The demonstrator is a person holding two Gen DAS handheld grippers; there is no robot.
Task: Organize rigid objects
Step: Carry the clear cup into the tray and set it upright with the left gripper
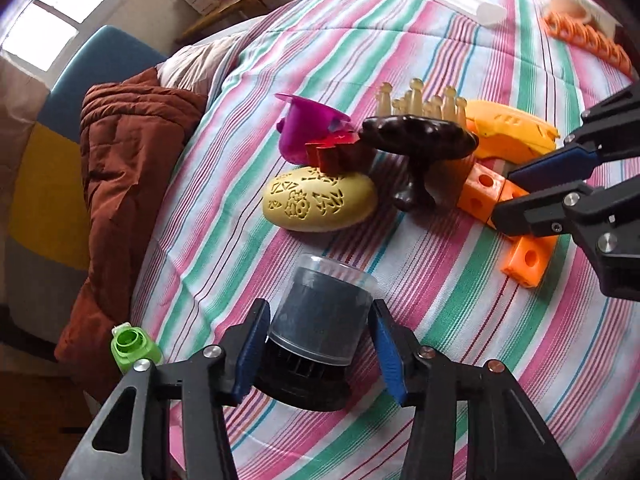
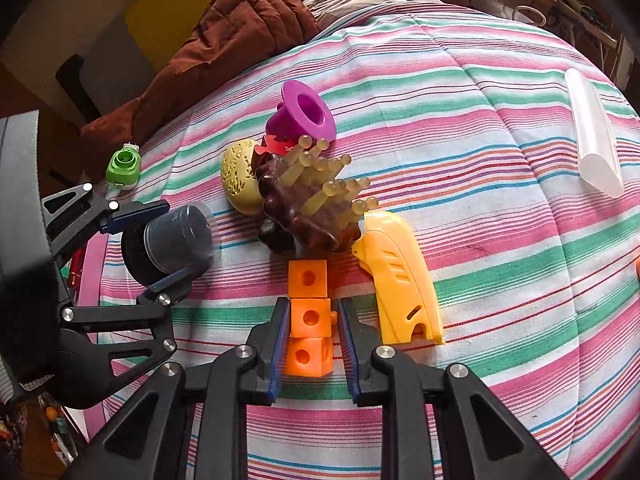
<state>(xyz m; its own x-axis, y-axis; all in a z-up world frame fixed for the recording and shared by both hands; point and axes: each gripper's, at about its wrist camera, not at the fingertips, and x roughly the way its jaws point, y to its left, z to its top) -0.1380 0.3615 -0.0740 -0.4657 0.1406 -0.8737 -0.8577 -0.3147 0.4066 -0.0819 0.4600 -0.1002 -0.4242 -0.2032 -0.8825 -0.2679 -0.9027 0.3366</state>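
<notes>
Left gripper: fingers partly closed around a dark cylindrical container with a clear cover, one on each side; from the right wrist view both appear to touch it (contact on the far side not fully clear). Container lies tilted on the striped bedcover.

Right gripper: fingers clamped on the middle block of an orange chain of holed cubes, which rests on the bedcover.

Just beyond the cubes: yellow-orange plastic shell, dark brown pegged massager, pale yellow perforated egg shape, magenta cup and a small red piece, all clustered and touching.

Well apart: green cap near the bed edge; translucent white tube at far right. Brown quilt bunched behind.
</notes>
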